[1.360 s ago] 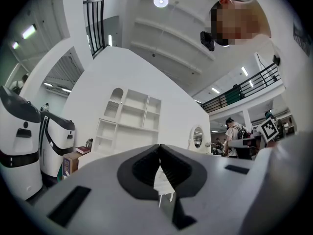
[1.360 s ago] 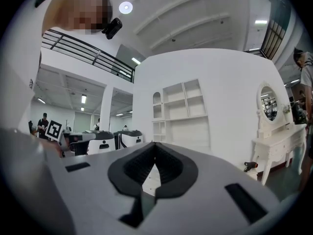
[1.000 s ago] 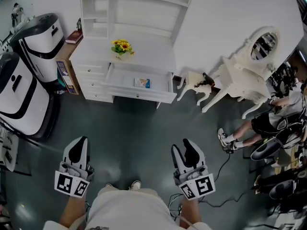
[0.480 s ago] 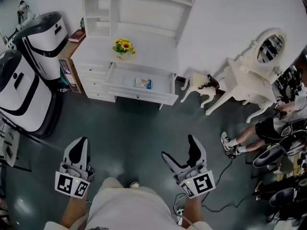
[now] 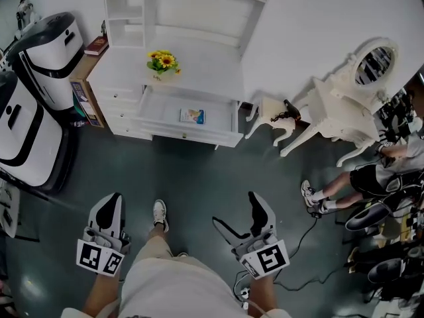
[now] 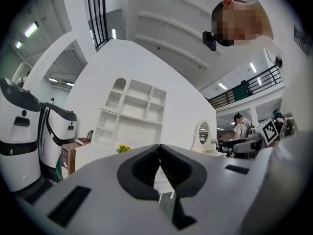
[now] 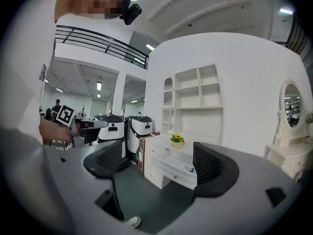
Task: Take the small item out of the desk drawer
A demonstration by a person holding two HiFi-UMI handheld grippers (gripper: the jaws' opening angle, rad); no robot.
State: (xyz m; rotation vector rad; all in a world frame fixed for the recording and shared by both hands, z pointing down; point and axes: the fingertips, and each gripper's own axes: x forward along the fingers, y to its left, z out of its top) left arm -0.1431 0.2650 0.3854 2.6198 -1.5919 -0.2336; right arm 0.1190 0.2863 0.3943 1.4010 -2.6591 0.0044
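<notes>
1. Small item [image 5: 193,116] lies flat in the open drawer [image 5: 187,134], upper centre of head view, well apart from both grippers. It looks thin, so pads may skid over it w/o biting.
2. Drawer front stands proud; a level approach could bump it & push the drawer shut.
3. Flowers [image 5: 161,61] on tabletop [image 5: 205,71] just behind the drawer; overreach may tip them.
4. Right gripper [image 5: 235,212]: jaws wide, just been opening, nothing between. Left gripper [image 5: 110,204]: jaws together, empty.

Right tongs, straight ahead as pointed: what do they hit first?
Probably the open drawer of the white desk. The right tongs, jaws just opened and empty, aim over bare floor at it; nothing stands between, though depth is unclear.
</notes>
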